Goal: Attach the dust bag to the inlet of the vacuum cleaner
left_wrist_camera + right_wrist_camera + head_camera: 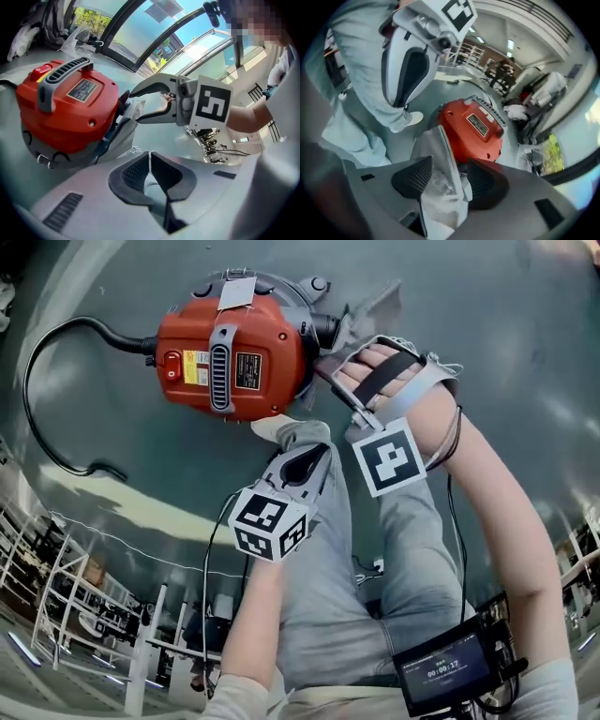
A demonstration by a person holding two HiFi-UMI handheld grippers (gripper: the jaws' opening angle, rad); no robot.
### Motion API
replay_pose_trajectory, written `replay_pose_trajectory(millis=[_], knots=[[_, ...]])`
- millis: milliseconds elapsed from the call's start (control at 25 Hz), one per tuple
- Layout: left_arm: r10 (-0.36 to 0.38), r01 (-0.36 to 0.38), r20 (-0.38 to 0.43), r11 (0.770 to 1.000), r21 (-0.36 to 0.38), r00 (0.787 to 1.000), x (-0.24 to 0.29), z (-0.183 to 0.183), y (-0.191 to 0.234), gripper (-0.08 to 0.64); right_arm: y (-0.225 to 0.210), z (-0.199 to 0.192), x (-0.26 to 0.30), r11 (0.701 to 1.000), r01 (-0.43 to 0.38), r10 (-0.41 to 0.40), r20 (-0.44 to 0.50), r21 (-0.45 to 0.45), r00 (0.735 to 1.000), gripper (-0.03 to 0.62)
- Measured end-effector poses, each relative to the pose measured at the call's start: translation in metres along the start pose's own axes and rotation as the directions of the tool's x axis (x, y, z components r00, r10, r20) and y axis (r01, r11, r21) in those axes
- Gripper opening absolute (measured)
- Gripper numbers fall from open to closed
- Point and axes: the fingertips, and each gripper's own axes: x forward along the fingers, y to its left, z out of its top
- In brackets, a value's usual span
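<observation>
Head view. Looks steeply down on a red vacuum cleaner (230,352) on a grey floor (506,324), with a black cable (42,362) looping off to the left. At the cleaner's right side, by the black inlet (323,329), a grey dust bag (375,306). Around the bag's near end, the right gripper (326,348), spread wide. Cannot tell here whether the bag sits on the inlet. Lower down, the left gripper (298,439), aimed at the cleaner but apart from it, just beside a white shoe (267,426).

Left gripper view. Shows the left gripper (150,157) with both pads pressed together and nothing between them. Beyond, the vacuum cleaner (70,112) with its grey handle on top. At its right flank, the right gripper (135,107), gaping, with crinkled dust bag (130,112) material in the gap.

Right gripper view. Looks down the right gripper (450,176), pads standing far apart. Between them, the dust bag (440,187), close against the left pad, clear of the right one, not pinched. Just behind the bag, the vacuum cleaner (473,131). Above left, the left gripper (405,105), tip down, over the shoe (412,119).
</observation>
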Motion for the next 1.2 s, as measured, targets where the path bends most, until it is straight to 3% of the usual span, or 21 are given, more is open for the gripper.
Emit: replay_pose_trajectory(millis=[40,80,120,280,400,440,480,560,600,640,680,760,840,880,960,1040,1120,1160,1200], knots=[[0.013,-0.012,0.006,1.000,-0.014,1.000,-0.004,-0.002,0.005,0.023,0.004,0.006,0.008,0.998,-0.036,0.037,0.005,-0.046,0.999,0.240],[0.022,-0.022,0.010,0.999,-0.030,1.000,-0.007,-0.005,0.009,0.023,0.011,0.009,0.013,0.993,-0.082,0.082,0.000,-0.088,0.997,0.082],[0.028,-0.028,0.013,0.998,-0.047,1.000,-0.011,-0.008,0.013,0.023,0.019,0.010,0.016,0.984,-0.121,0.120,-0.018,-0.129,0.993,0.034],[0.039,-0.038,0.007,0.996,-0.082,0.999,-0.016,-0.019,0.026,0.023,0.035,0.003,0.021,0.936,-0.177,0.147,-0.117,-0.304,0.982,0.032],[0.042,-0.041,0.007,0.994,-0.099,0.999,-0.015,-0.023,0.029,0.023,0.049,-0.003,0.027,0.871,-0.229,0.151,-0.205,-0.435,0.967,0.032],[0.040,-0.039,0.008,0.994,-0.103,0.999,-0.015,-0.024,0.029,0.023,0.053,-0.005,0.030,0.860,-0.234,0.147,-0.220,-0.453,0.964,0.032],[0.037,-0.036,0.010,0.994,-0.103,0.999,-0.014,-0.023,0.027,0.023,0.054,-0.006,0.032,0.868,-0.226,0.140,-0.219,-0.443,0.966,0.032],[0.030,-0.028,0.020,0.995,-0.095,0.999,-0.013,-0.019,0.023,0.023,0.047,-0.001,0.029,0.937,-0.173,0.129,-0.158,-0.305,0.979,0.034],[0.023,-0.020,0.032,0.996,-0.087,0.999,-0.013,-0.015,0.021,0.023,0.040,0.004,0.022,0.975,-0.141,0.126,-0.096,-0.171,0.987,0.034],[0.011,-0.007,0.051,0.997,-0.077,0.999,-0.013,-0.010,0.017,0.023,0.032,0.008,0.013,0.993,-0.113,0.112,-0.028,-0.017,0.993,0.035],[-0.006,0.012,0.080,0.998,-0.065,0.997,-0.015,-0.002,0.012,0.023,0.024,0.006,0.001,0.989,-0.084,0.082,0.024,0.123,0.996,0.037],[-0.059,0.068,0.172,0.997,-0.045,0.983,-0.026,0.019,-0.003,0.017,0.010,-0.011,-0.025,0.942,-0.024,0.003,0.064,0.334,0.998,0.038],[-0.104,0.125,0.277,0.990,-0.062,0.955,-0.042,0.044,-0.016,0.008,0.001,-0.031,-0.055,0.844,0.015,-0.083,0.103,0.536,0.991,0.035],[-0.115,0.149,0.322,0.985,-0.082,0.940,-0.051,0.056,-0.021,0.008,-0.005,-0.040,-0.070,0.769,0.020,-0.134,0.130,0.639,0.982,0.035],[-0.122,0.180,0.411,0.978,-0.105,0.903,-0.071,0.086,-0.030,0.008,-0.028,-0.055,-0.107,0.567,-0.015,-0.264,0.199,0.824,0.944,0.035],[-0.132,0.206,0.517,0.975,-0.087,0.846,-0.099,0.122,-0.043,0.008,-0.060,-0.066,-0.149,0.335,-0.113,-0.415,0.254,0.935,0.874,0.035],[-0.157,0.226,0.607,0.973,-0.038,0.779,-0.135,0.157,-0.067,0.008,-0.087,-0.074,-0.196,0.143,-0.259,-0.524,0.295,0.955,0.799,0.035],[-0.169,0.218,0.634,0.976,0.000,0.755,-0.154,0.173,-0.083,0.008,-0.099,-0.075,-0.222,0.079,-0.330,-0.568,0.315,0.941,0.761,0.035],[-0.177,0.196,0.647,0.980,0.044,0.741,-0.173,0.189,-0.100,0.008,-0.113,-0.073,-0.249,0.045,-0.382,-0.605,0.330,0.923,0.725,0.035]])
